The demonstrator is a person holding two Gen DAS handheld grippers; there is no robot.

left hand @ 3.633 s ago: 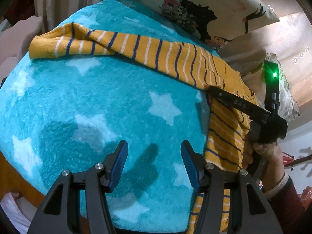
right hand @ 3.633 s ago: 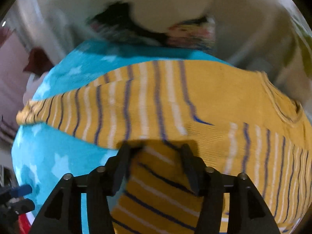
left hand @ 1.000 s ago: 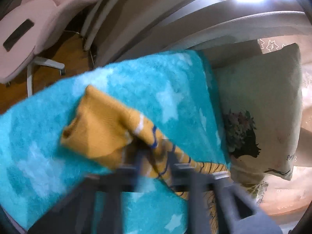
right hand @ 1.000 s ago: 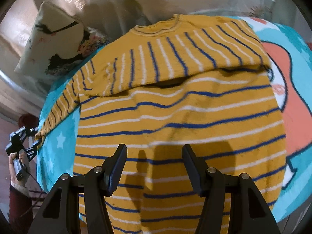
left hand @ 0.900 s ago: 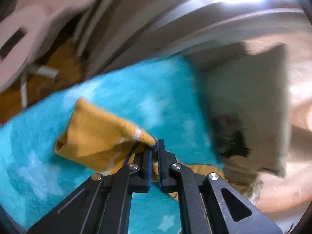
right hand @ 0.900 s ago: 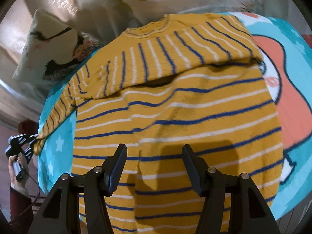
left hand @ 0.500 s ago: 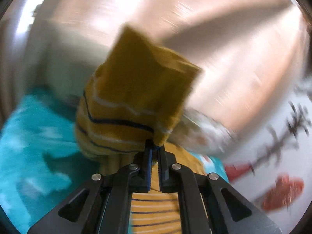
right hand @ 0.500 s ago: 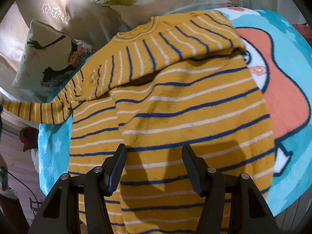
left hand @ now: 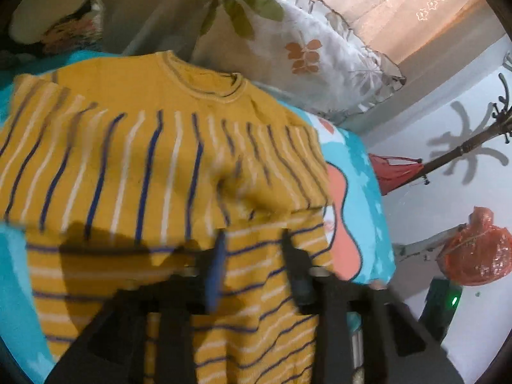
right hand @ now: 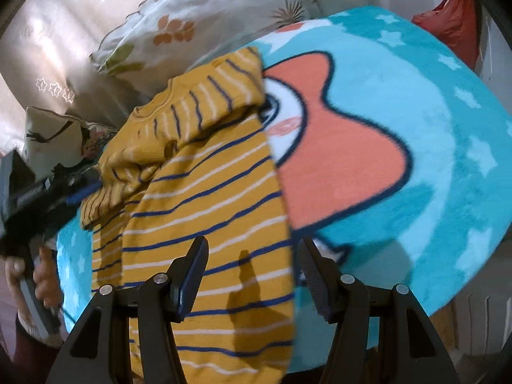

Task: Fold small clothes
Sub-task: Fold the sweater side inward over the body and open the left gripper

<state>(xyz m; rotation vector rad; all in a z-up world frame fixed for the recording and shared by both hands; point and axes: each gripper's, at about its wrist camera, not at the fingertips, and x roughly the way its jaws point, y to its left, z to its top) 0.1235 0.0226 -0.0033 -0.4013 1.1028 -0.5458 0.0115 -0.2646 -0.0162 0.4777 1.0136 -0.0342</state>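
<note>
Left wrist view: sweater [left hand: 134, 166] lies flat on the blanket [left hand: 358, 172], both sleeves laid across its chest to narrow it. Left tongs [left hand: 252, 256] have just been opening, nothing between them; right tongs [right hand: 252, 275] spread, empty, over sweater's hem edge, prob. for next fold.

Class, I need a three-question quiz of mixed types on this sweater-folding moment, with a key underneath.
1. True or false: both sleeves lie folded across the sweater.
2. Which best describes the left gripper? A) clamped on a sleeve B) jaws apart, nothing between them C) out of view
3. Fill in: the sweater lies on a teal ____.

Key:
1. True; the two striped sleeves cross the chest below the collar.
2. B; its jaws have just been opening and stand over the sweater's body.
3. blanket
</note>
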